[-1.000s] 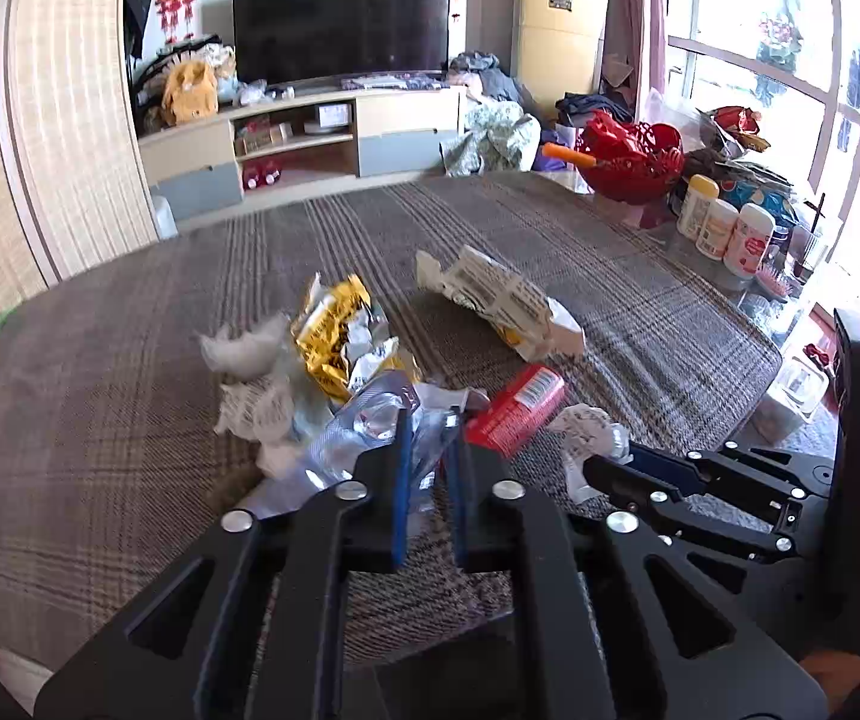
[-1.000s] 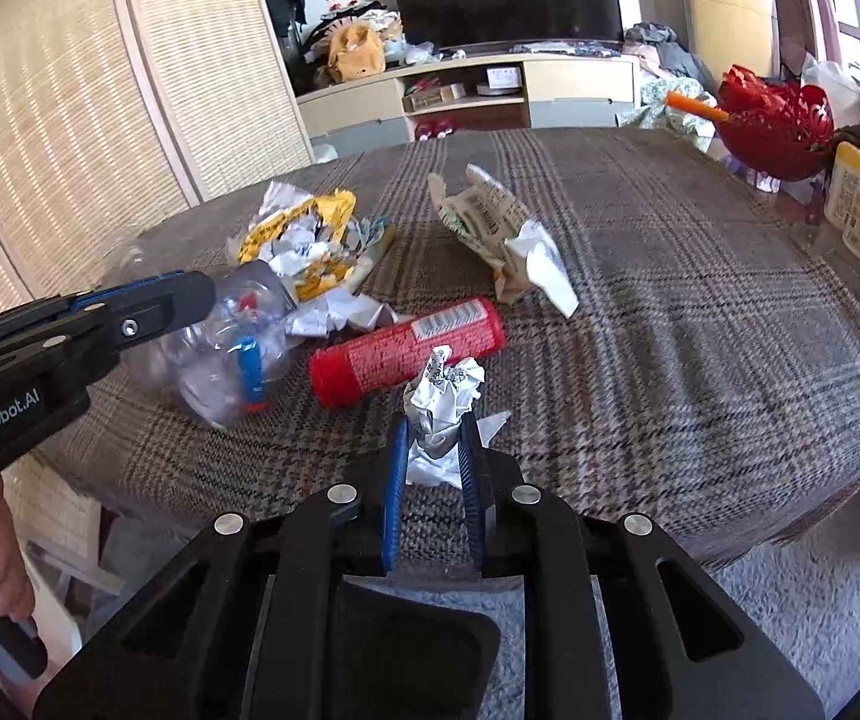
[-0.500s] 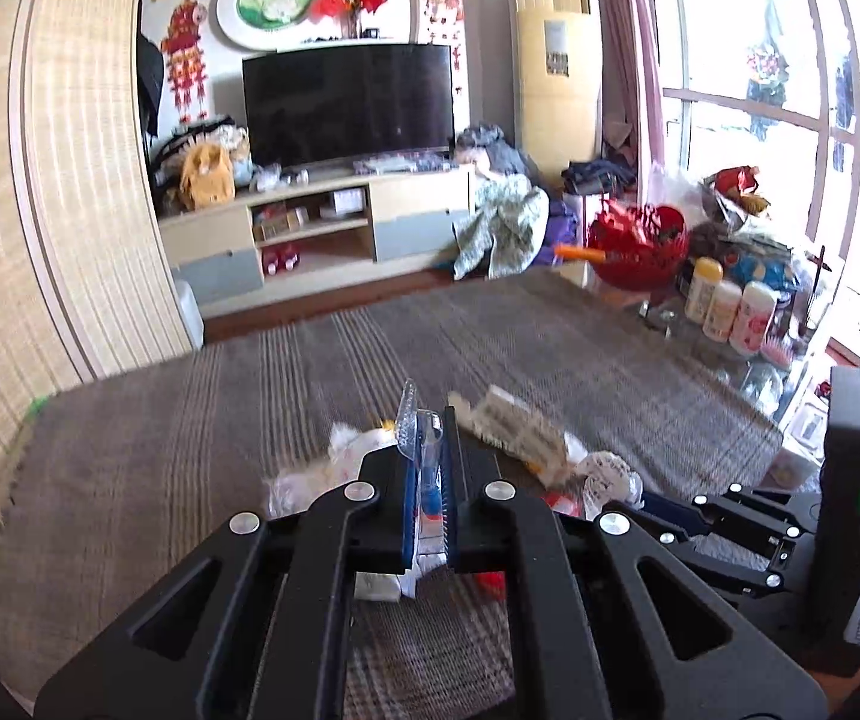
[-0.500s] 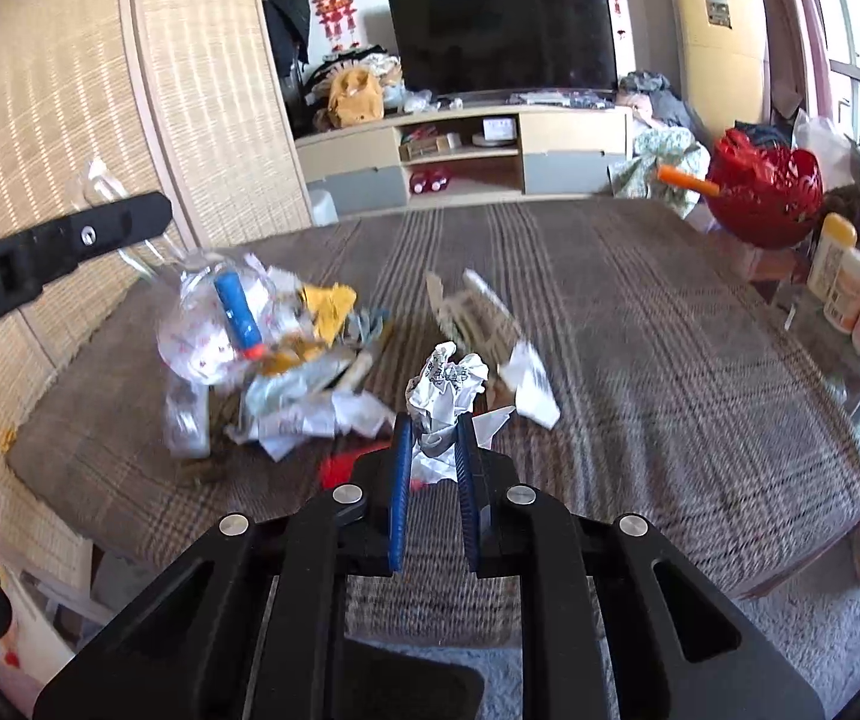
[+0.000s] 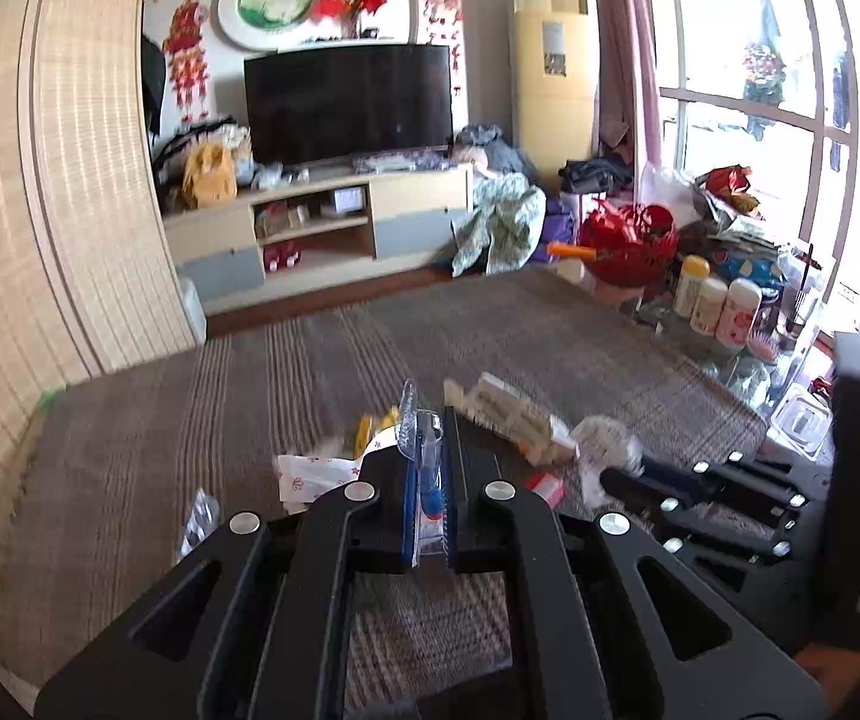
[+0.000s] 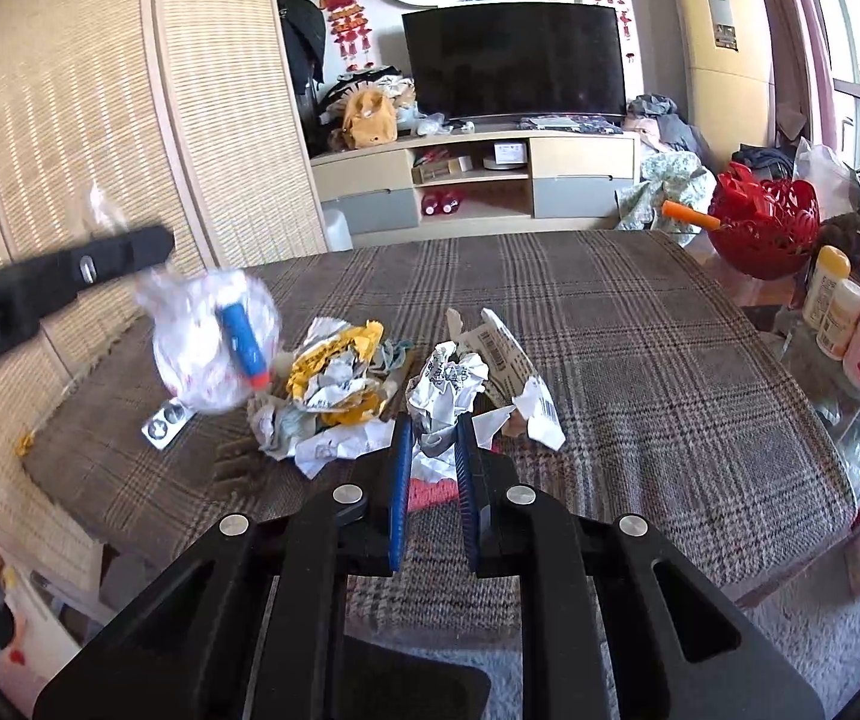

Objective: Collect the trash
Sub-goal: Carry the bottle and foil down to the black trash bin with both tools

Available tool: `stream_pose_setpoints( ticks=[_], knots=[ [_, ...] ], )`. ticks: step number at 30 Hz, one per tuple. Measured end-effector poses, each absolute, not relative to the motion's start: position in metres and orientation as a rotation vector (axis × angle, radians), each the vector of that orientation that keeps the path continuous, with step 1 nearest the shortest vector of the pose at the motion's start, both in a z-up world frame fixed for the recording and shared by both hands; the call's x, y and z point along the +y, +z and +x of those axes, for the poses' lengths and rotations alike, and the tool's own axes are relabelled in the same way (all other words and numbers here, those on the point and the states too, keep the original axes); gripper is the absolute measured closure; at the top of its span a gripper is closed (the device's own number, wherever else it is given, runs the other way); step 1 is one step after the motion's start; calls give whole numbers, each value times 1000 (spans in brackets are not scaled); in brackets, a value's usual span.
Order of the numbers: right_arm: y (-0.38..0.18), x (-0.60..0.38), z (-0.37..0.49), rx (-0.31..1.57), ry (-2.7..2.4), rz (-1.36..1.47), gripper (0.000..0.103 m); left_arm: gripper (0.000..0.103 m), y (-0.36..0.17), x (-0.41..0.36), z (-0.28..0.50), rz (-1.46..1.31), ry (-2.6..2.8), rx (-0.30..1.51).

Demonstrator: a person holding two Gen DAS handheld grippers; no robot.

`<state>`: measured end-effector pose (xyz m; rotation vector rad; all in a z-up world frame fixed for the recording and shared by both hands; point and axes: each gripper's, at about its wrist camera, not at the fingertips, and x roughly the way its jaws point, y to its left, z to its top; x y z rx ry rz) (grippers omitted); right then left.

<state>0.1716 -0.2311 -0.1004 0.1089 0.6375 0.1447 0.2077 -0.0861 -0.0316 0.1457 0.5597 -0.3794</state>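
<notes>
My left gripper [image 5: 430, 450] is shut on a crushed clear plastic bottle [image 5: 416, 450] with a blue cap. From the right wrist view that bottle [image 6: 213, 342] hangs in the air under the left gripper's finger [image 6: 111, 258], above the table's left end. My right gripper [image 6: 433, 429] is shut on a crumpled white paper ball [image 6: 448, 384], lifted off the table. Below lie a yellow wrapper pile [image 6: 333, 384], a torn white package [image 6: 514, 372] and a red tube [image 6: 430, 492] mostly hidden behind the fingers. The right gripper [image 5: 616, 477] shows at the right of the left wrist view.
The plaid-covered table [image 6: 640, 360] carries a red basket [image 6: 766, 222] and several bottles [image 6: 850, 312] at its right end. A small blister pack [image 6: 161, 423] lies near the left edge. A woven screen [image 6: 69, 150] stands to the left, a TV stand [image 6: 478, 180] behind.
Both grippers rose from the table, the left lifting the clear bottle, the right lifting the paper ball. The trash pile now sits lower in both views.
</notes>
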Motion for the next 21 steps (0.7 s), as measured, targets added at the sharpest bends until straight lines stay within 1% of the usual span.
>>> stream_pose_setpoints(
  ticks=[5, 11, 17, 21],
  knots=[
    [-107, -231, 163, 654, 153, 109, 87, 98, -72, -78, 211, 137, -384, 673],
    [-115, -227, 159, 672, 163, 113, 87, 98, -102, -72, 210, 134, -381, 758],
    [-121, -223, 152, 685, 170, 119, 87, 98, -107, -69, 203, 122, -374, 762],
    [-120, -220, 143, 686, 174, 111, 87, 98, -95, -69, 182, 114, -384, 732]
  ],
)
